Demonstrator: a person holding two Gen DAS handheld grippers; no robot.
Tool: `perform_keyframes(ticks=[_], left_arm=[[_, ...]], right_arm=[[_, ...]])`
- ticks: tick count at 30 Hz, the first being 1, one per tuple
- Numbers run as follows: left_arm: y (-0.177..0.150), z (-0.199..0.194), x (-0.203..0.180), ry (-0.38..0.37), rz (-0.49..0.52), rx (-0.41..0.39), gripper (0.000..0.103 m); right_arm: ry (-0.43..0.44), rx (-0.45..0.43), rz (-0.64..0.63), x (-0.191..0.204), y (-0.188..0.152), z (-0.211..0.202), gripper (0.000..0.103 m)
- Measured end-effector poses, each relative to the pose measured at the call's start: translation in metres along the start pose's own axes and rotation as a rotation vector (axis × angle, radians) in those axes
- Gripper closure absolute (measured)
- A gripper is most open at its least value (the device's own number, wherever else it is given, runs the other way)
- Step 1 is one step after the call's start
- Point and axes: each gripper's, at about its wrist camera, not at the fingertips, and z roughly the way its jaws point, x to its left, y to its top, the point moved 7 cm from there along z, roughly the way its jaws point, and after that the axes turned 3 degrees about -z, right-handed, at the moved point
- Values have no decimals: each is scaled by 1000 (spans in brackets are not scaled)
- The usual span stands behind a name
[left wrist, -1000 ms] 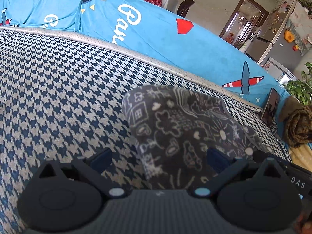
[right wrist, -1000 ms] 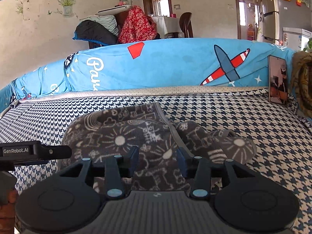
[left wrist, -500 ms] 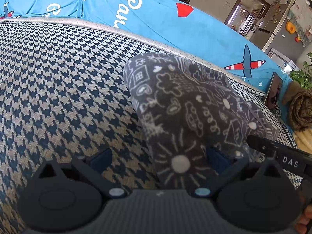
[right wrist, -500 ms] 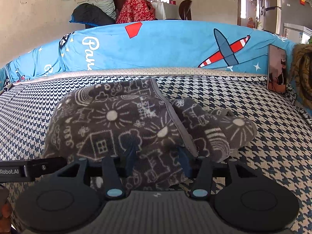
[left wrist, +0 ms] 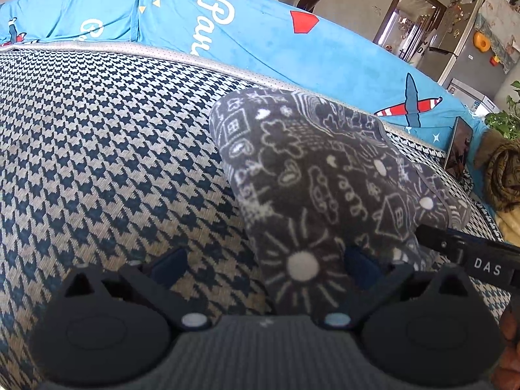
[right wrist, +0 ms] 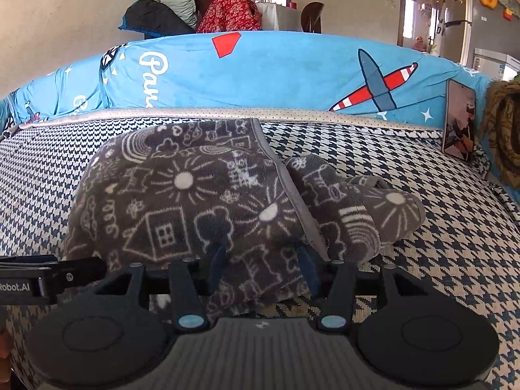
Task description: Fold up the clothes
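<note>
A dark grey fleece garment [left wrist: 325,169] printed with white doodles lies in a folded, bunched heap on the houndstooth sofa seat [left wrist: 97,162]. My left gripper [left wrist: 265,265] is open wide, and the garment's near end lies between its fingers, against the right one. In the right wrist view the garment [right wrist: 182,195] has a grey hem running down its middle, with a rumpled part to the right. My right gripper [right wrist: 263,268] is narrowed on a thick fold at the garment's near edge. Each gripper's black bar shows at the edge of the other's view.
A blue printed blanket [right wrist: 260,71] covers the sofa back behind the seat. A phone [right wrist: 460,120] leans against it at the right, beside a brown knitted bundle [right wrist: 503,136]. Bare houndstooth seat extends left of the garment. A hand [left wrist: 510,341] shows at the lower right.
Both grippers have moved in on the garment, which now looks larger and more heaped. Its near end has come between the left fingers. The right fingers' gap is unchanged.
</note>
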Motion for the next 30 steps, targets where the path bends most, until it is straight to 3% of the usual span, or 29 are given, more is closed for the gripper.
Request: perform_keyframes(ticks=[5,18,30], left_arm=[[-1,-17,-4,-10,15,-30,0],[-18,-23,-6,-24,18,-10,0],[-25,-11,-3,-4,36,16,0]], right_arm=[[-9,-18,34,-2,-5,-14,54],[47,-41,60,14,-22,-31,54],[29,51,63,14,-40,-11,54]])
